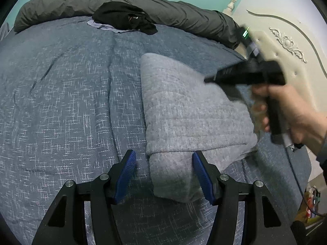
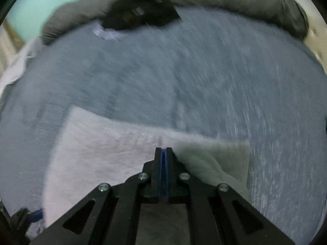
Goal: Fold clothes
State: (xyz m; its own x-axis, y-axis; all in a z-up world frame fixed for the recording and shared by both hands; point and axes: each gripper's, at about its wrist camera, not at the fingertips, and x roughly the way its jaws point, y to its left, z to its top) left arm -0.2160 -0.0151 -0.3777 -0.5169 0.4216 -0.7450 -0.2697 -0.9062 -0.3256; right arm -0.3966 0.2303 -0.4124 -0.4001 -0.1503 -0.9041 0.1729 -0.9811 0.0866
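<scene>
The bed (image 1: 71, 102) fills most of both views, covered with a blue-grey woven bedspread. At 12 o'clock in the left wrist view a long dark grey duvet roll (image 1: 122, 4) lies along the far edge, and a black garment (image 1: 124, 18) rests in front of it on a small pale lilac cloth (image 1: 100, 25). At 2 o'clock you see the cream headboard (image 1: 286, 47) with its carved ornament.

The folded grey garment (image 1: 184, 110) lies on the bedspread from the centre toward 5 o'clock, as a long, thick, fuzzy stack with a rolled near end. In the right wrist view, which is strongly blurred, the same garment (image 2: 102, 147) lies between 6 and 9 o'clock.

Your right hand (image 1: 294, 112) holds the right gripper (image 1: 206, 80) at 3 o'clock, above the far right part of the garment. Its fingers (image 2: 158, 157) are pressed together with nothing between them.

Your left gripper (image 1: 164, 159) is at 6 o'clock. Its blue fingers (image 1: 126, 173) are spread, and the near end of the garment lies between them; whether the right finger touches the cloth you cannot tell.
</scene>
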